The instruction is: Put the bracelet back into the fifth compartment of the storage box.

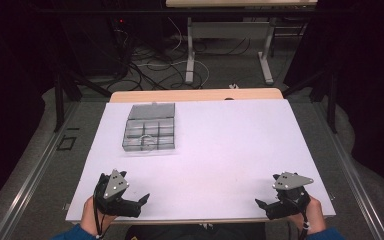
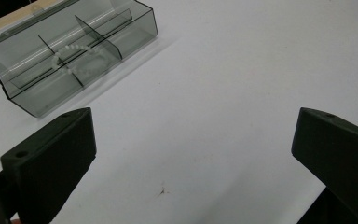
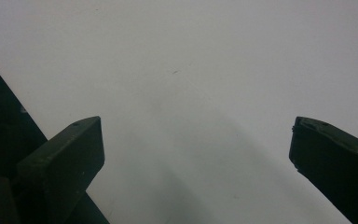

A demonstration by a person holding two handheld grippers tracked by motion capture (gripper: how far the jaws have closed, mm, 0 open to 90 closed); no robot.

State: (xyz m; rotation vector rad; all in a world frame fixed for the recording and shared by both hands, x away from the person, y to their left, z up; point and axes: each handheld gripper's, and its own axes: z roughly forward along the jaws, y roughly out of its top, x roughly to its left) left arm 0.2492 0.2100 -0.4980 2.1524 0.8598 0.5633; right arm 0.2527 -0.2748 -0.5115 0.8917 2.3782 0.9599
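A clear grey compartment box (image 1: 150, 131) with its lid open lies on the white table top (image 1: 220, 150), left of centre. A small ring of white beads (image 1: 147, 142) rests in one of its near compartments. From the left gripper view the box (image 2: 70, 56) sits at the upper left with the bead ring (image 2: 77, 58) inside. My left gripper (image 1: 139, 204) is at the near left edge, open and empty, well short of the box. My right gripper (image 1: 266, 200) is at the near right edge, also open and empty. Both pairs of jaws stand wide apart over bare table (image 2: 193, 140) (image 3: 196, 144).
A wooden strip (image 1: 195, 95) borders the table's far edge. Beyond it are another table's legs (image 1: 190, 55) and tangled cables (image 1: 150, 65) on the floor. Metal rails (image 1: 35, 175) run along both sides. A person's hands hold the grippers at the near edge.
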